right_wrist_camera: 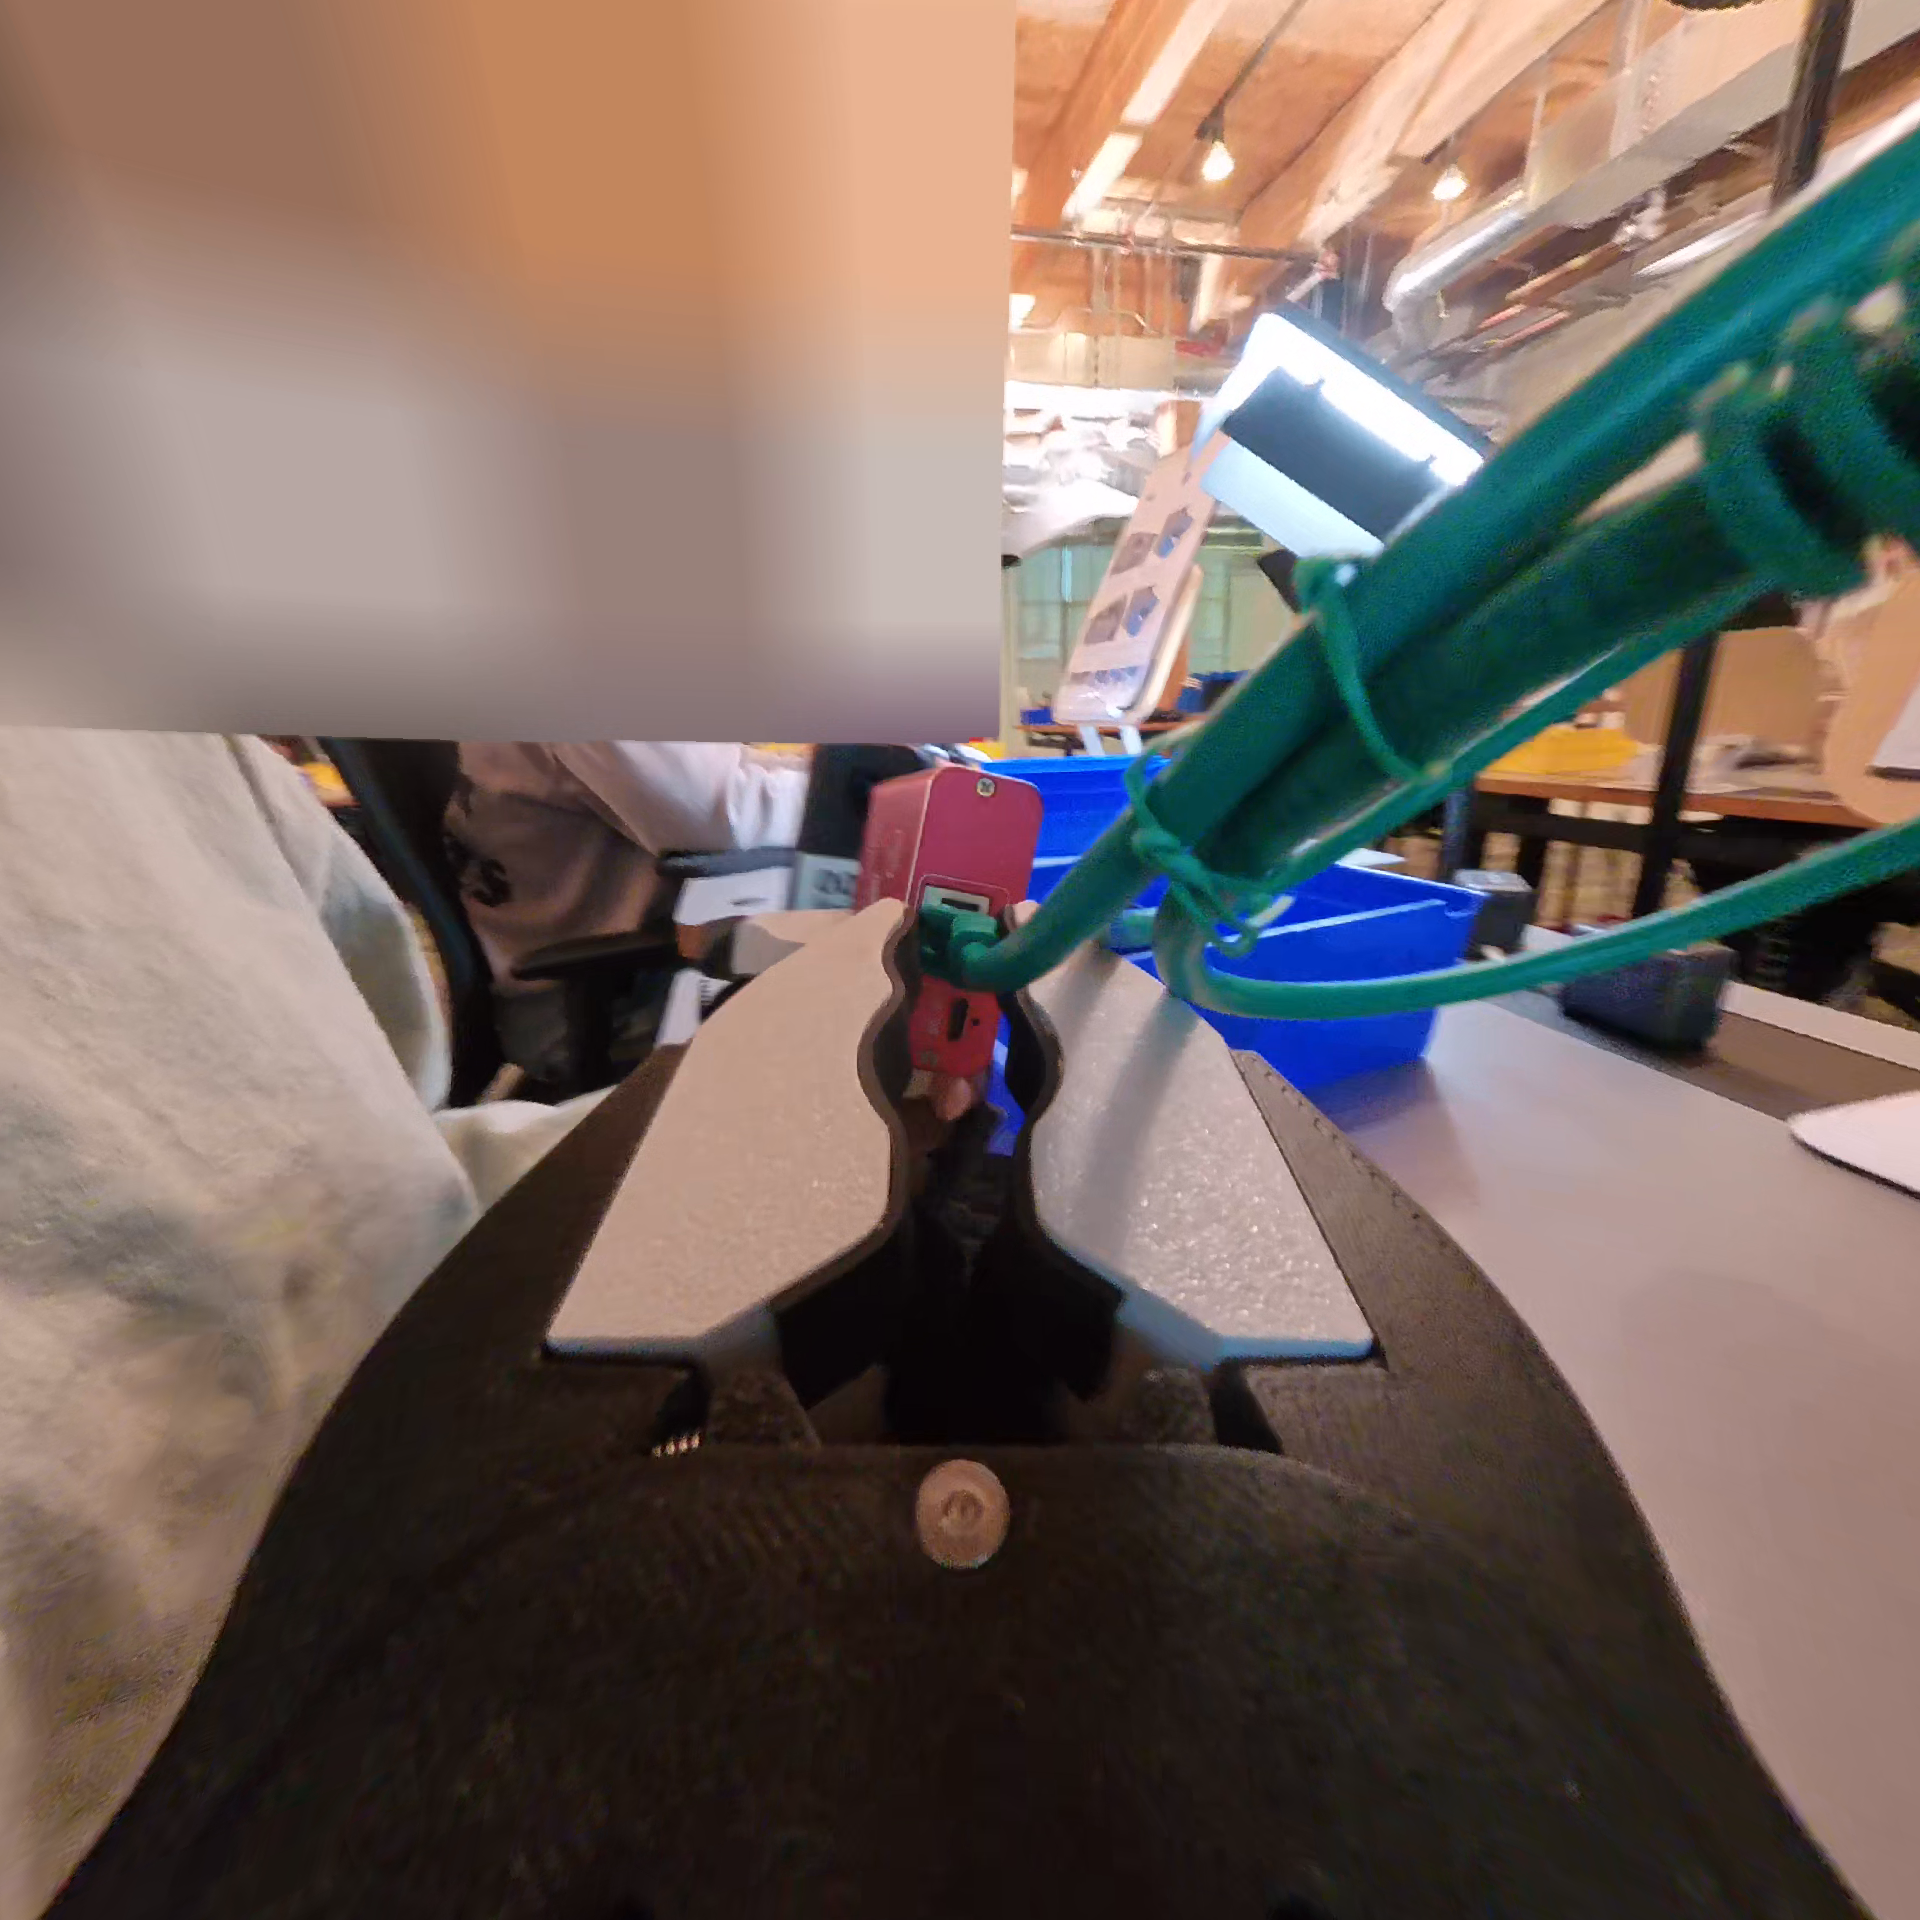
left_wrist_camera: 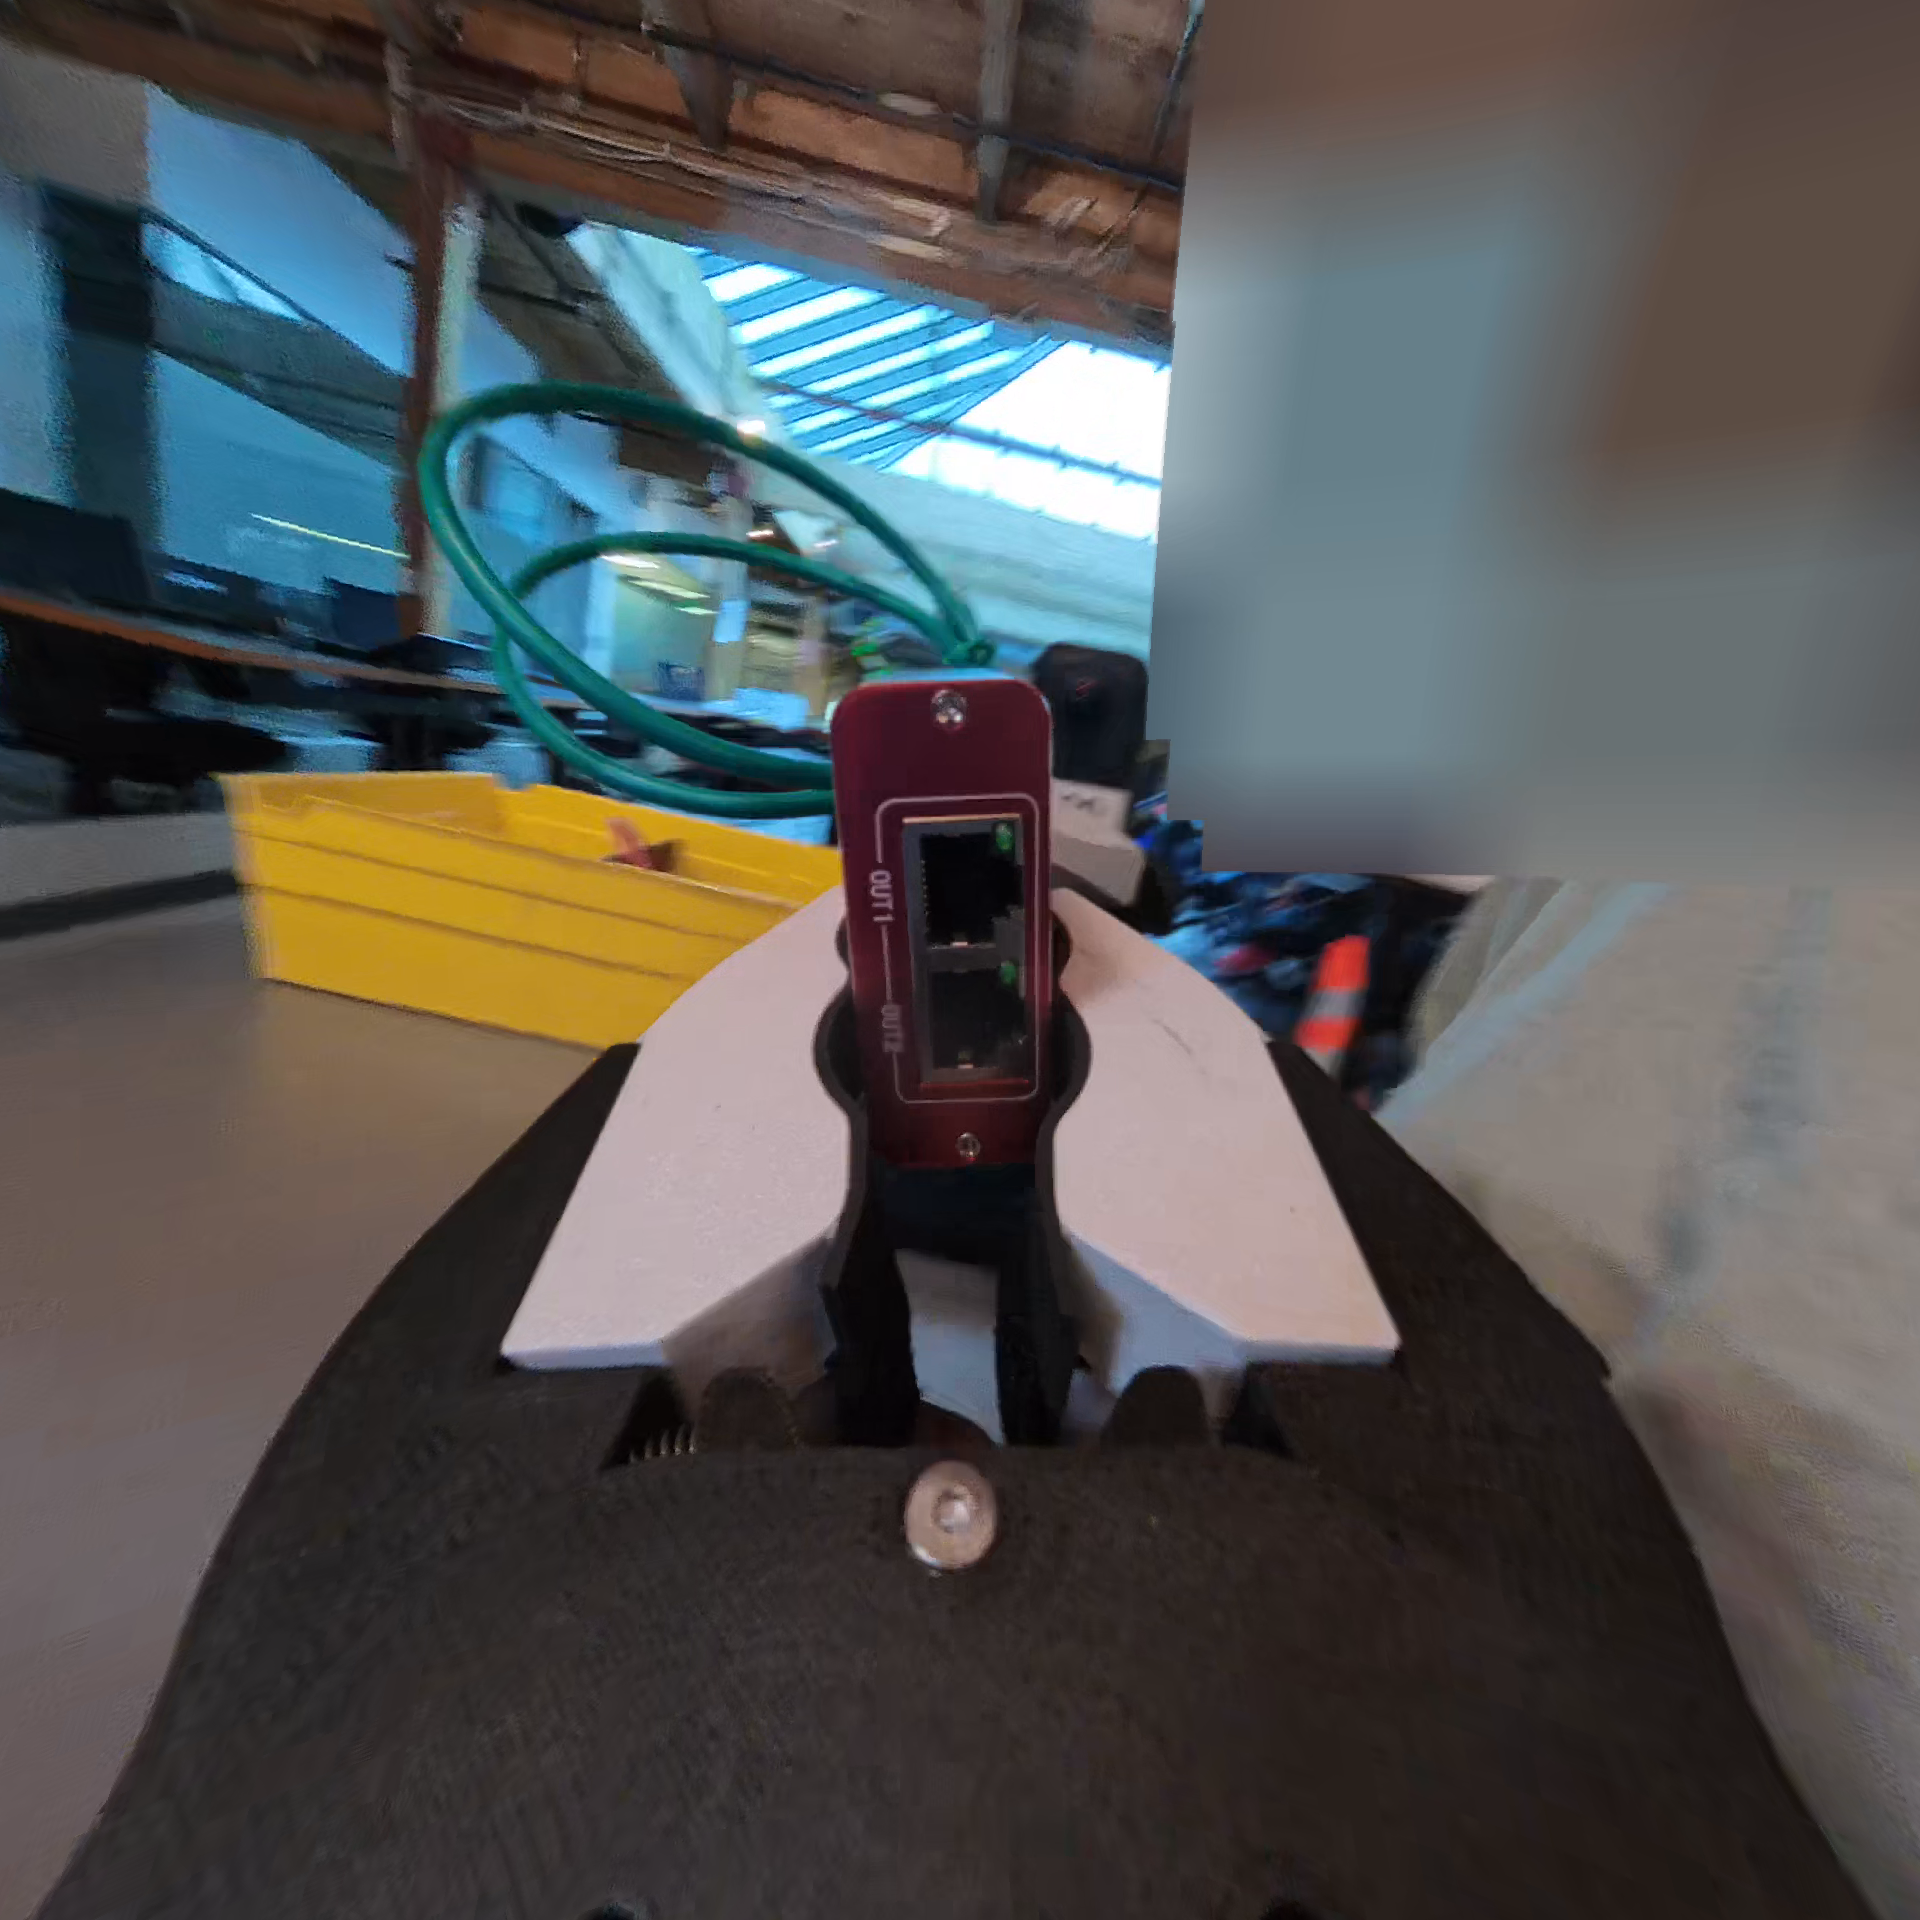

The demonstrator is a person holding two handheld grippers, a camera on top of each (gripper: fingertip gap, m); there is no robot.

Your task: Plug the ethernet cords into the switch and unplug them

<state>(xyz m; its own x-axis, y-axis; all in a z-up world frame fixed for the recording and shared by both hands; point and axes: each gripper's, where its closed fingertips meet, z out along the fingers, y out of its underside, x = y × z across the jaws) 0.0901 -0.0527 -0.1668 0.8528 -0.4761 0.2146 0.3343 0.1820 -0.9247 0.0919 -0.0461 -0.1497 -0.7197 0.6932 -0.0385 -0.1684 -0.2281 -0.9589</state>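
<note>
My left gripper [left_wrist_camera: 951, 997] is shut on a dark red switch [left_wrist_camera: 940, 748] and holds it upright above the table. The end facing the camera has two ports, both empty. Green ethernet cord [left_wrist_camera: 582, 665] loops behind the switch. In the right wrist view the switch [right_wrist_camera: 951, 831] shows its other end, with a green ethernet plug [right_wrist_camera: 948, 933] seated in its upper port. My right gripper [right_wrist_camera: 958, 925] is shut on that plug, its fingertips against the switch. The cord [right_wrist_camera: 1060, 914] runs off right into a tied green bundle [right_wrist_camera: 1455, 644] close to the camera.
A yellow tray [left_wrist_camera: 468, 894] stands on the grey table [left_wrist_camera: 156, 1143] behind and left of the switch. Blue bins [right_wrist_camera: 1340, 956] and a small dark box [right_wrist_camera: 1652, 987] stand on the table to the right. A person's light garment [right_wrist_camera: 156, 1039] is close alongside.
</note>
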